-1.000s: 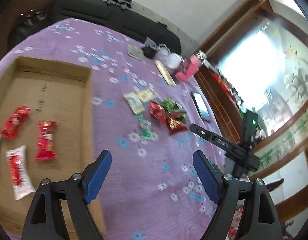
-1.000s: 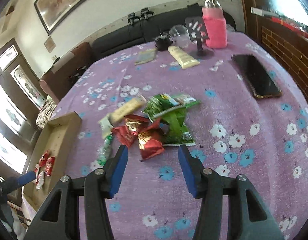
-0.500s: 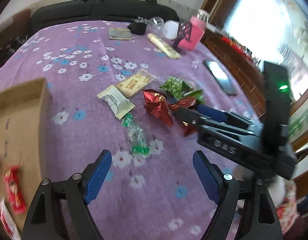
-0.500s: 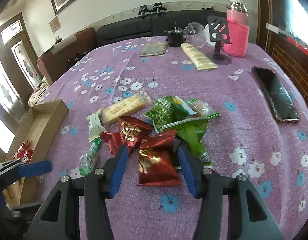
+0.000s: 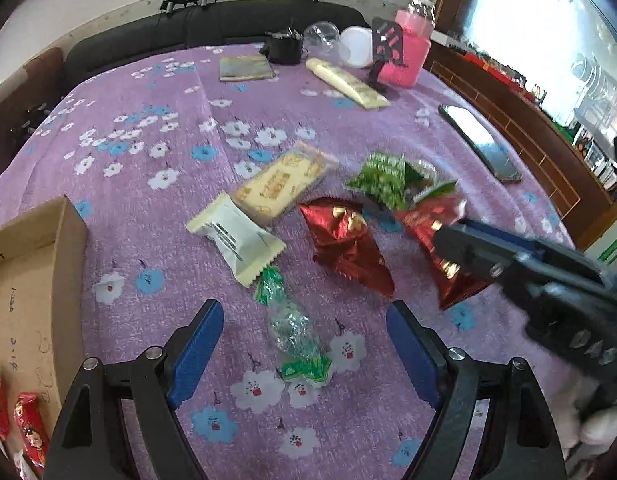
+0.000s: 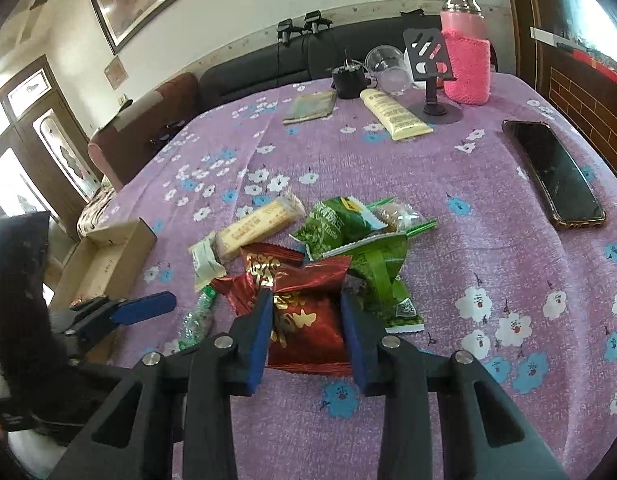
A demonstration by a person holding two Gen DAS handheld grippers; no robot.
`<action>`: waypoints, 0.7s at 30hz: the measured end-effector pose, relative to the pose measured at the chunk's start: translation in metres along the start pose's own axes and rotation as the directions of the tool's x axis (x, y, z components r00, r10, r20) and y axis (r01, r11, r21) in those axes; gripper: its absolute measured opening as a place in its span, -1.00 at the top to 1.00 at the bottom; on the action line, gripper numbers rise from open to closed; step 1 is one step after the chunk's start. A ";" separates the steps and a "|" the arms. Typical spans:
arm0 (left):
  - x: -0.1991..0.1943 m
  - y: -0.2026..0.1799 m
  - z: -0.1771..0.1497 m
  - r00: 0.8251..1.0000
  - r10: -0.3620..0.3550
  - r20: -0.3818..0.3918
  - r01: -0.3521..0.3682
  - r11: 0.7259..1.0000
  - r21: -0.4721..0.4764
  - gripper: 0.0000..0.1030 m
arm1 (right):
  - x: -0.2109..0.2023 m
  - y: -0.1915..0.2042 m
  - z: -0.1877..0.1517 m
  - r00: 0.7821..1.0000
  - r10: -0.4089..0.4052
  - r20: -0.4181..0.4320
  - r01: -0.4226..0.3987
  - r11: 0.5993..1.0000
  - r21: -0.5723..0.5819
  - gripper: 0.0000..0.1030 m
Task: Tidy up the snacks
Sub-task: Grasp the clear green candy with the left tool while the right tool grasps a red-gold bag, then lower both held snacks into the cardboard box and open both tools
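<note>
A heap of snack packets lies mid-table. My right gripper point(image 6: 306, 312) is closing around a red foil packet point(image 6: 308, 320), its blue fingers on either side and still partly apart; it also shows in the left wrist view point(image 5: 448, 236). My left gripper point(image 5: 300, 340) is open and empty, straddling a clear green-ended candy wrapper point(image 5: 292, 328). Close by are a second red packet point(image 5: 344, 244), a white packet point(image 5: 236, 236), a yellow biscuit bar point(image 5: 280, 184) and green packets point(image 6: 348, 236). A cardboard box point(image 5: 32, 280) at the left holds red snacks point(image 5: 28, 428).
A black phone point(image 6: 552, 172) lies at the right. At the far edge stand a pink bottle point(image 6: 466, 60), a phone stand point(image 6: 432, 76), a cream tube point(image 6: 392, 114), a booklet point(image 6: 312, 106), a black cup point(image 6: 348, 80) and a clear cup point(image 6: 384, 66). A dark sofa lies beyond.
My left gripper swung away from the box to the snack heap and now straddles the candy wrapper. My right gripper moved forward over the red packet and its jaws narrowed around it.
</note>
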State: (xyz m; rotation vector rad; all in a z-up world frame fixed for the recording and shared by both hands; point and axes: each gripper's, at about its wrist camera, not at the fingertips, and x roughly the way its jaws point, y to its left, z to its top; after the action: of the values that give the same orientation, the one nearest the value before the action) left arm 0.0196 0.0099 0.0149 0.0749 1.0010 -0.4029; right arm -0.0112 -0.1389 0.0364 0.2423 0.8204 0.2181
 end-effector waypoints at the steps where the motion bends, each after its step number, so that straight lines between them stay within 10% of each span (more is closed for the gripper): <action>1: 0.002 -0.002 0.000 1.000 0.006 -0.003 -0.006 1.000 0.011 -0.39 | -0.002 -0.001 0.000 1.000 0.002 0.005 -0.002 1.000 0.002 0.37; 4: -0.002 -0.011 -0.003 0.999 0.031 0.017 -0.032 0.996 0.083 0.58 | -0.005 -0.003 0.001 1.000 0.002 0.010 -0.002 1.000 0.011 0.37; 21: -0.087 0.026 -0.023 0.987 -0.051 0.151 0.058 0.998 -0.037 0.57 | -0.017 -0.010 -0.004 0.998 0.007 0.055 -0.011 0.998 0.061 0.37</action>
State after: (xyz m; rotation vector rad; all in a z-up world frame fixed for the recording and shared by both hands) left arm -0.0309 0.0655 0.0718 -0.0204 0.8637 -0.4313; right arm -0.0244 -0.1521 0.0421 0.3079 0.7721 0.1942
